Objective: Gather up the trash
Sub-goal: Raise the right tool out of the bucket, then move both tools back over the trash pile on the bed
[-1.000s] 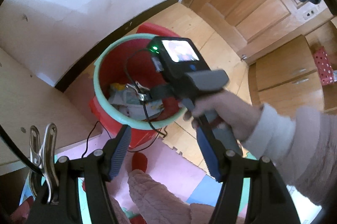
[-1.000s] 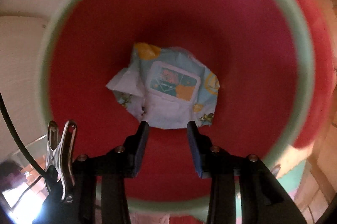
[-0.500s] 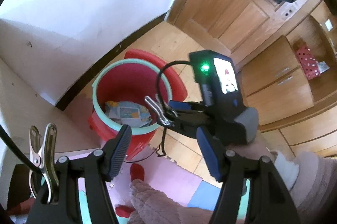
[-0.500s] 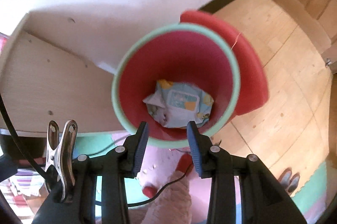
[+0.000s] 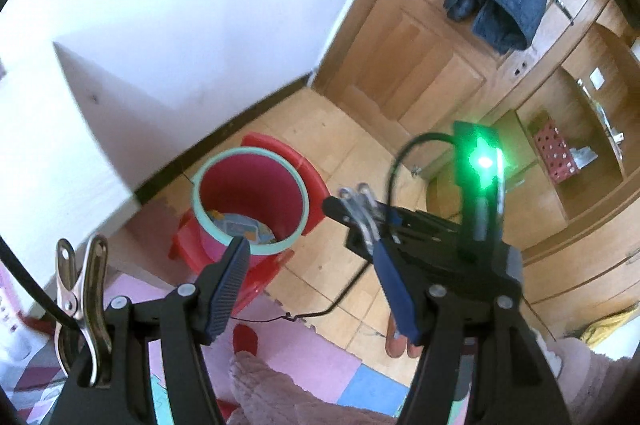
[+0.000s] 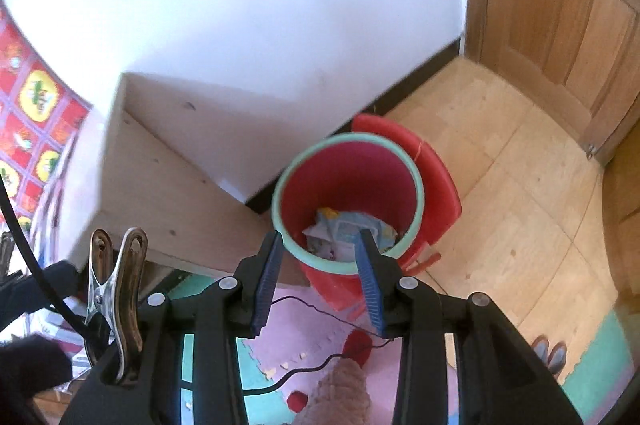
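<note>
Both hand-held grippers, left [image 5: 316, 277] and right [image 6: 318, 271], released, empty, well above bin rim [image 6: 348, 141].

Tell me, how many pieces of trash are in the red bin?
1 that shows: a crumpled printed wrapper lying at the bottom of the red bin. More could be hidden under it or behind the near rim.

Right gripper [image 6: 320, 281] above red bin [image 6: 348, 185], jaws apart, empty. Crumpled wipes pack [image 6: 348, 229] on bin bottom. Bin by wall.
</note>
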Motion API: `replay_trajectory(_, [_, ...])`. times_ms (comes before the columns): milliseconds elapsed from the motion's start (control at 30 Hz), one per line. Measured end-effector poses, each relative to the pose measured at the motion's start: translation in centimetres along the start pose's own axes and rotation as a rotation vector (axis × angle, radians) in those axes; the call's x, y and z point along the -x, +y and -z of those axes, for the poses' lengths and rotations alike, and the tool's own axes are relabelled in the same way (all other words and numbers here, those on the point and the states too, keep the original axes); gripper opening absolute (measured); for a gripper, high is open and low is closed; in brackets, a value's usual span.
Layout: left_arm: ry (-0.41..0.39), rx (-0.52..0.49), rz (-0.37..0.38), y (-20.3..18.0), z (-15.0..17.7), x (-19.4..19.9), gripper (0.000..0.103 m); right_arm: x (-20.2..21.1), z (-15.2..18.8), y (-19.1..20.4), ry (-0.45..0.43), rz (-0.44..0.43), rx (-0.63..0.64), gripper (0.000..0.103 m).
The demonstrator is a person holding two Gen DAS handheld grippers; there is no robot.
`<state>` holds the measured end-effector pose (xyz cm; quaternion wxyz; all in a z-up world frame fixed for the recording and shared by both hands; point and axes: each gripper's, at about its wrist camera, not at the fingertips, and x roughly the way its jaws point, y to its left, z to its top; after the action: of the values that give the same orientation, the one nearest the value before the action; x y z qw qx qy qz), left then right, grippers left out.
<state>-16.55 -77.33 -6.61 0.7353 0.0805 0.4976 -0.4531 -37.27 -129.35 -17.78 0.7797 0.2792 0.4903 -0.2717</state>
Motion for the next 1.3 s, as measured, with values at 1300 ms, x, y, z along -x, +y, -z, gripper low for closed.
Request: replay_trajectory(1300, [-0.29,0.524,-0.405,16.2,13.0,27.3,0.068,14.4,7.5,32.3,-0.084,-0.46,0.508,0.039])
